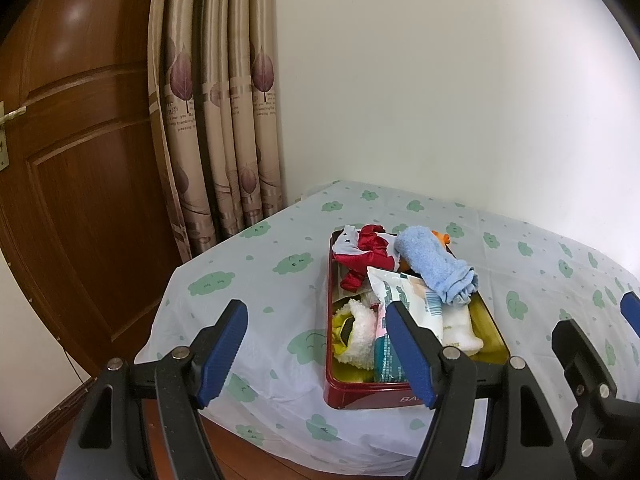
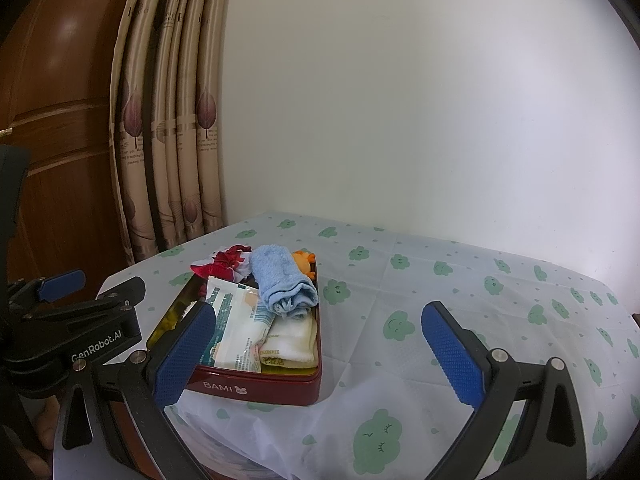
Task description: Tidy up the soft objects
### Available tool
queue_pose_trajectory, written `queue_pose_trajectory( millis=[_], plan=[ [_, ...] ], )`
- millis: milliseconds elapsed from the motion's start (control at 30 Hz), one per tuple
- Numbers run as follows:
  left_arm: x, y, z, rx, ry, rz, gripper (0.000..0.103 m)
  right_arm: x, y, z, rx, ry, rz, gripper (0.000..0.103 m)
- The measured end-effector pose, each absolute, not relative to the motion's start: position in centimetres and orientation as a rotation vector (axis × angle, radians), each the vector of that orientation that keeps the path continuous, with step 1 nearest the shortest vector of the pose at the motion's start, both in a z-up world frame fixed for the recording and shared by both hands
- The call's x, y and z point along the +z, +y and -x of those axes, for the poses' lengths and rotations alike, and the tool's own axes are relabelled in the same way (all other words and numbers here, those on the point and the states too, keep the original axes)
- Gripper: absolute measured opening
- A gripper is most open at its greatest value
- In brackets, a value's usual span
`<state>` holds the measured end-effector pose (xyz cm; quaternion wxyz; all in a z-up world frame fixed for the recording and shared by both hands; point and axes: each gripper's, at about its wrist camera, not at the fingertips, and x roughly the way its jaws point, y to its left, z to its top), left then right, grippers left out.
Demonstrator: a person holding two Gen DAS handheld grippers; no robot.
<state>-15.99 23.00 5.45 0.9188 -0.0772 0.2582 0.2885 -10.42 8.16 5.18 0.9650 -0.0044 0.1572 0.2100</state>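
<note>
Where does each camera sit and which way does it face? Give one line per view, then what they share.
Left wrist: behind the open left gripper, facing the red tin on the table; the right gripper's finger shows at its right edge.
Right wrist: behind the open right gripper, facing the tin from its right; the left gripper shows at left.
Shared: tin, blue towel, tablecloth, curtain.

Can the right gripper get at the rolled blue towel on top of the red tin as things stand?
Probably yes. The right gripper is open and empty, and the blue towel lies on top of the pile in the red tin with nothing over it.
</note>
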Motion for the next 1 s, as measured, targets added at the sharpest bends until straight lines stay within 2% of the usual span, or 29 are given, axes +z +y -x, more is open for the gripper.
queue_pose_trajectory(
  millis=[1000],
  plan=[
    [5.18,23.16,15.71,0.594,0.547,0.171,0.073,5.12,7.95,10.4,0.432,0.327,0.009,0.102]
  ],
)
